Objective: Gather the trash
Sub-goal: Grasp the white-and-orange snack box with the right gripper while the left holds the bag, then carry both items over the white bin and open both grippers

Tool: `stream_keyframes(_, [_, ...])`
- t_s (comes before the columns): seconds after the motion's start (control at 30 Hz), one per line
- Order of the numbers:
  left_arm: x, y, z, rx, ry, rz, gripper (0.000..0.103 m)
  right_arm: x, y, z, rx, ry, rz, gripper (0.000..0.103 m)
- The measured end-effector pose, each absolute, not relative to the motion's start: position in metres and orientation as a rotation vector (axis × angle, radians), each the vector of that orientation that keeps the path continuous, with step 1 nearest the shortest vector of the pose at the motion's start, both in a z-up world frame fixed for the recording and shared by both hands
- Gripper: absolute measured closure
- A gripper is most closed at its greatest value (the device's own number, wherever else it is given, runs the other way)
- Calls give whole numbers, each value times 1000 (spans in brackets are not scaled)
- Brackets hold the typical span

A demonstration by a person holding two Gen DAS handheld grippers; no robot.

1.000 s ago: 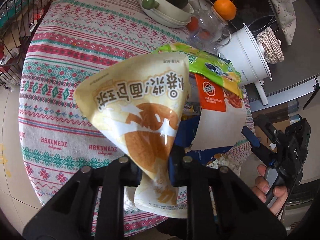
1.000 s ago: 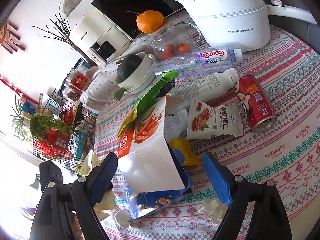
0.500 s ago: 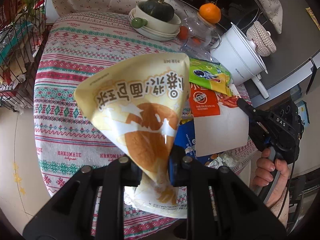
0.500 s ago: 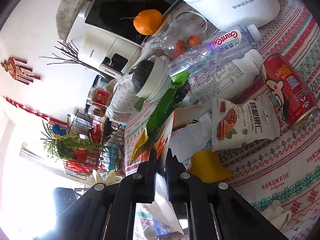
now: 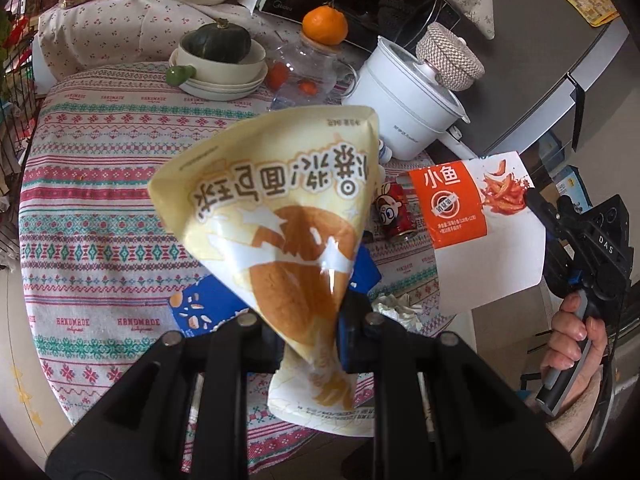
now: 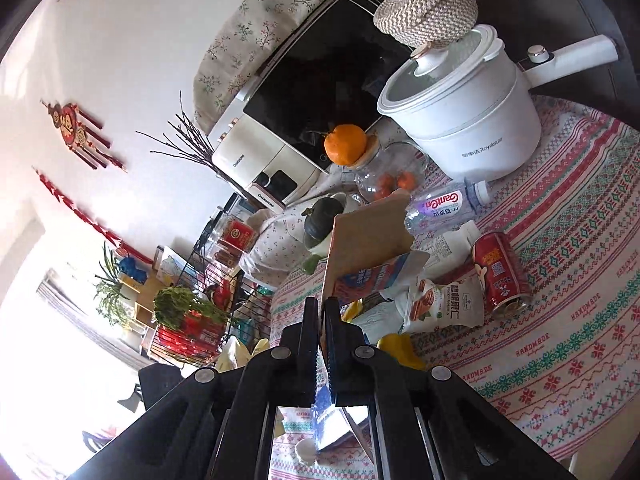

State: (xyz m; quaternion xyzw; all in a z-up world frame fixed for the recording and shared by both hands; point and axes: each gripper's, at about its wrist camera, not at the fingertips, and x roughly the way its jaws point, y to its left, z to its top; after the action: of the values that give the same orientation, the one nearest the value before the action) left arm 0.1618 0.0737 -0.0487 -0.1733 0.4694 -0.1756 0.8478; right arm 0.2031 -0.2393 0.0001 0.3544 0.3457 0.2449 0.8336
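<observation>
My left gripper is shut on a yellow bread wrapper and holds it up above the table. My right gripper is shut on the edge of an orange-and-white snack box; its brown inner side shows in the right wrist view, lifted off the table. On the patterned tablecloth lie a red can, a pecan snack bag, a clear plastic bottle, a white bottle and a blue box.
A white electric pot stands at the back of the table, next to a glass jar with an orange on top. A bowl with a green squash sits at the far side. A wire rack stands beside the table.
My right gripper closed on the snack box and lifted it up and away to the right. My left gripper rose and pulled back with the bread wrapper in it.
</observation>
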Motion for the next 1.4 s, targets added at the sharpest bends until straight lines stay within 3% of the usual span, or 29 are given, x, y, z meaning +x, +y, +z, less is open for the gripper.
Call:
stream_keyframes(0.43, [122, -105, -41, -191, 942, -744, 82, 77, -374, 38, 674, 626, 291, 99])
stream_keyframes(0.8, [82, -239, -109, -6, 968, -898, 80, 39, -449, -45, 654, 935, -19, 99])
stream_keyframes(1.13, [87, -260, -152, 101, 953, -834, 72, 40, -455, -72, 590, 1039, -83, 99])
stream_keyframes(1.17, [86, -261, -155, 108, 951, -836, 69, 41, -455, -74, 592, 1046, -87, 99])
stream_keyframes(1.23, [84, -263, -155, 117, 938, -843, 51, 40, -456, -76, 594, 1053, -95, 99])
stream_keyframes(1.3, [82, -264, -153, 126, 927, -845, 28, 41, -458, -78, 591, 1059, -106, 99])
stream_keyframes(1.4, [80, -265, -149, 154, 925, -824, 19, 40, -461, -81, 592, 1065, -119, 99])
